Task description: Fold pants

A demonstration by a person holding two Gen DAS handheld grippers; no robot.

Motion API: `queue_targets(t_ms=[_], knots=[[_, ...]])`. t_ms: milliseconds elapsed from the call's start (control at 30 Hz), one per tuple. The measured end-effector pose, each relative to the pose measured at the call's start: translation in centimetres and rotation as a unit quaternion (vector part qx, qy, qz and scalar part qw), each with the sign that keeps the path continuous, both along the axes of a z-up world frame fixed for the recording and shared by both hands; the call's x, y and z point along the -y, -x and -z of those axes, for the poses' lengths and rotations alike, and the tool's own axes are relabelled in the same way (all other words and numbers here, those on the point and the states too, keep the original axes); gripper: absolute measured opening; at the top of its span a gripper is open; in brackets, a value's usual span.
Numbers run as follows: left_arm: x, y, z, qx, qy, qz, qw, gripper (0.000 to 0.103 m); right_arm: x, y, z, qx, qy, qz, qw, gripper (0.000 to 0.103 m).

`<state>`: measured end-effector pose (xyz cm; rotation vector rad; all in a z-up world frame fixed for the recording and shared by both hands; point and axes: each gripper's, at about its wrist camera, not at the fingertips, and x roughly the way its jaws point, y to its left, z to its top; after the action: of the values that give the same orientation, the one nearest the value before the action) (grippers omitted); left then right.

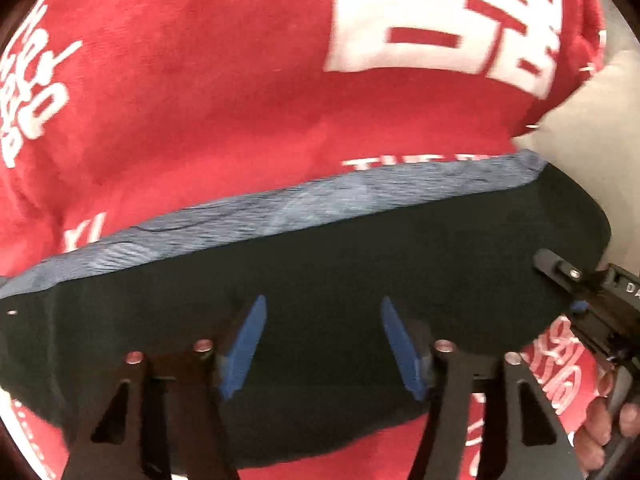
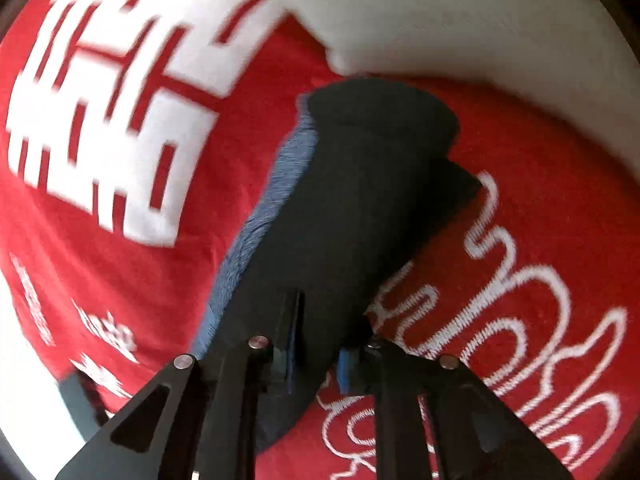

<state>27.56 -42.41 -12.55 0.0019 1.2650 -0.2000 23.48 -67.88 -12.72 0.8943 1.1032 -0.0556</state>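
Note:
The black pants (image 1: 360,264) lie folded into a long strip on the red blanket, with a blue-grey inner band (image 1: 280,212) showing along the far edge. My left gripper (image 1: 322,340) is open, its blue pads spread just above the black cloth. My right gripper (image 2: 318,344) is shut on the pants (image 2: 360,200) at one end; it also shows in the left wrist view (image 1: 580,284) at the right end of the strip. The cloth hides part of the right fingers.
A red blanket (image 1: 200,80) with large white lettering covers the surface. A white cushion or pillow (image 2: 460,20) lies at the far edge, also in the left wrist view (image 1: 592,120). The person's fingers (image 1: 600,428) hold the right gripper.

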Motion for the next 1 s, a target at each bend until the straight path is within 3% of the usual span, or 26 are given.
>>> queue_targets(t_ms=[67, 167, 200, 267, 433, 567, 700, 867, 967, 1000], knots=[[0.6, 0.5, 1.9, -0.017, 0.020, 0.008, 0.9996, 0.063, -1.3, -0.7, -1.6, 0.014, 0.047, -0.033, 0.998, 0.016], [2.1, 2.8, 2.8, 0.063, -0.025, 0.038, 0.9969, 0.063, -4.0, -1.6, -3.8, 0.036, 0.115, -0.090, 0.989, 0.014], [1.7, 2.9, 2.9, 0.065, -0.012, 0.029, 0.9974, 0.063, -5.0, -1.9, -4.5, 0.043, 0.136, -0.111, 0.983, 0.014], [0.5, 2.4, 3.0, 0.054, 0.023, 0.012, 0.9982, 0.063, -6.8, -2.2, -6.0, 0.062, 0.175, -0.148, 0.971, 0.014], [0.2, 3.2, 3.1, 0.067, 0.028, 0.034, 0.9968, 0.063, -11.5, -2.4, -8.6, 0.094, 0.246, -0.226, 0.938, 0.014], [-1.8, 2.6, 2.5, 0.036, 0.055, 0.049, 0.9966, 0.062, -15.6, -1.9, -10.1, 0.115, 0.293, -0.277, 0.908, 0.014], [-8.1, 1.9, 0.8, 0.024, 0.068, 0.009, 0.9973, 0.062, -20.0, -1.0, -11.2, 0.132, 0.339, -0.322, 0.874, 0.014], [-18.1, 2.1, 0.0, 0.017, 0.033, -0.062, 0.9974, 0.062, -25.7, 0.4, -10.4, 0.138, 0.386, -0.373, 0.832, 0.014], [-23.3, 2.8, 0.9, 0.004, 0.003, -0.095, 0.9954, 0.062, -29.6, 1.6, -8.5, 0.134, 0.413, -0.414, 0.800, 0.014], [-24.6, 3.0, 1.2, 0.000, -0.003, -0.104, 0.9946, 0.062, -31.5, 2.1, -7.3, 0.130, 0.425, -0.433, 0.784, 0.014]])
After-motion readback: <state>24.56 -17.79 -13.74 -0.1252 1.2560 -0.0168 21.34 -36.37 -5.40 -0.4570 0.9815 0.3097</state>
